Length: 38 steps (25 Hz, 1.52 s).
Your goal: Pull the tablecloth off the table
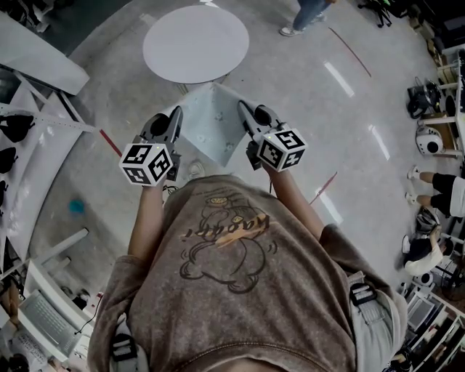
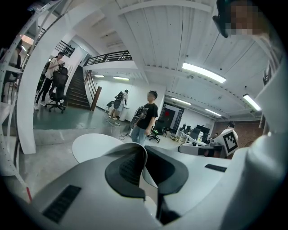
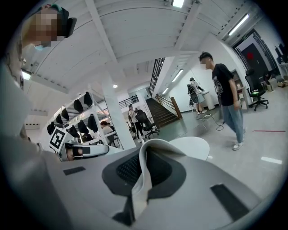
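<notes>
The pale tablecloth (image 1: 213, 128) hangs stretched between my two grippers in front of my chest, off the round white table (image 1: 195, 43) that stands bare farther ahead. My left gripper (image 1: 176, 116) is shut on the cloth's left corner; in the left gripper view a strip of cloth (image 2: 150, 177) is pinched between the dark pads (image 2: 126, 168). My right gripper (image 1: 243, 109) is shut on the right corner, and the cloth (image 3: 143, 179) runs folded between its pads (image 3: 130, 168). The table shows beyond the jaws in both gripper views (image 2: 92, 146) (image 3: 193, 146).
A person (image 1: 305, 14) walks past beyond the table. Shelving (image 1: 29, 145) lines the left side, with a laptop (image 1: 43, 320) at the lower left. Seated people (image 1: 436, 196) and gear stand along the right edge. Glossy floor (image 1: 349, 109) lies around the table.
</notes>
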Each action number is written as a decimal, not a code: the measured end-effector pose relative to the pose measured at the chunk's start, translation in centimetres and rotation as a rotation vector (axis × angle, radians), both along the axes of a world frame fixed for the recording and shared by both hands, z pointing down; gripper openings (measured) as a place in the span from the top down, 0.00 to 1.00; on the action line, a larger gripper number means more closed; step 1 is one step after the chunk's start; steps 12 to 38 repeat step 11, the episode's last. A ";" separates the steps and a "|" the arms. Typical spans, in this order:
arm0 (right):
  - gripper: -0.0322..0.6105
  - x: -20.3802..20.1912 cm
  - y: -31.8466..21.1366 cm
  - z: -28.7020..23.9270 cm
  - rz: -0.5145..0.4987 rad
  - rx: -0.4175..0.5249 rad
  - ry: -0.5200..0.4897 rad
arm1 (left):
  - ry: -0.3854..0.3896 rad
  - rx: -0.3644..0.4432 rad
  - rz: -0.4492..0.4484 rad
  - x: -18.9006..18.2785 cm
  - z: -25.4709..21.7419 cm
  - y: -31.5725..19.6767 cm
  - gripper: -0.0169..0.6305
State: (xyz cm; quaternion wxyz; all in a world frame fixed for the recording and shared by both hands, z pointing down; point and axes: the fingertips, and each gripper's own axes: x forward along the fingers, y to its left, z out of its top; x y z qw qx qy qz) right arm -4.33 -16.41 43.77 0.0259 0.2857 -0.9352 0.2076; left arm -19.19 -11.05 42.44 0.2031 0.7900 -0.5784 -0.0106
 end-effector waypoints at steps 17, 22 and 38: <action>0.92 -0.3 0.0 0.2 -0.028 -0.013 0.011 | 0.007 -0.019 -0.019 -0.3 0.4 0.3 0.94; 0.92 -0.3 0.0 0.2 -0.028 -0.013 0.011 | 0.007 -0.019 -0.019 -0.3 0.4 0.3 0.94; 0.92 -0.3 0.0 0.2 -0.028 -0.013 0.011 | 0.007 -0.019 -0.019 -0.3 0.4 0.3 0.94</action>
